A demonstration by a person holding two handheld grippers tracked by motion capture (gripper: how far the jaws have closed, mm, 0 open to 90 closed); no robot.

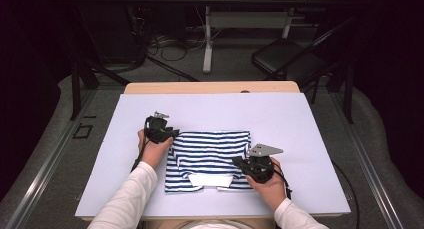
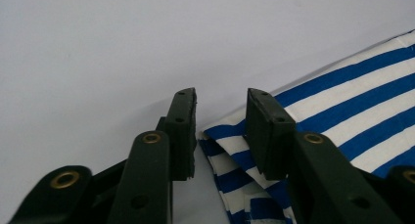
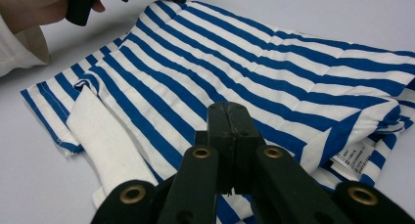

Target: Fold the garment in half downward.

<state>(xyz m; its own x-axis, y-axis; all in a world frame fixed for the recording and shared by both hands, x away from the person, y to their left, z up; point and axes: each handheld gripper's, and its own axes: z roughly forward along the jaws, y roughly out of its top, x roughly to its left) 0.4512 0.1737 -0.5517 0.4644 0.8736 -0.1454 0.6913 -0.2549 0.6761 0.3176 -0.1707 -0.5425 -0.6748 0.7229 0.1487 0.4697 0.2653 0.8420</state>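
A blue-and-white striped shirt [image 1: 210, 154] lies folded on the white table top [image 1: 280, 114], with a plain white part [image 1: 212, 179] showing at its near edge. My left gripper [image 1: 167, 134] sits at the shirt's far-left corner. In the left gripper view its jaws [image 2: 221, 99] stand apart, open, with the corner of the shirt [image 2: 352, 101] lying just past and below them, not pressed. My right gripper [image 1: 240, 163] rests at the shirt's near-right edge. Its jaws [image 3: 229, 109] are shut together above the striped cloth [image 3: 274, 62]; I see no fabric pinched between them.
A small printed label [image 3: 355, 158] sticks out at the shirt's right fold. White table surface lies bare around the shirt on all sides. Beyond the table stand a dark chair [image 1: 285, 56] and the leg of another table [image 1: 207, 39].
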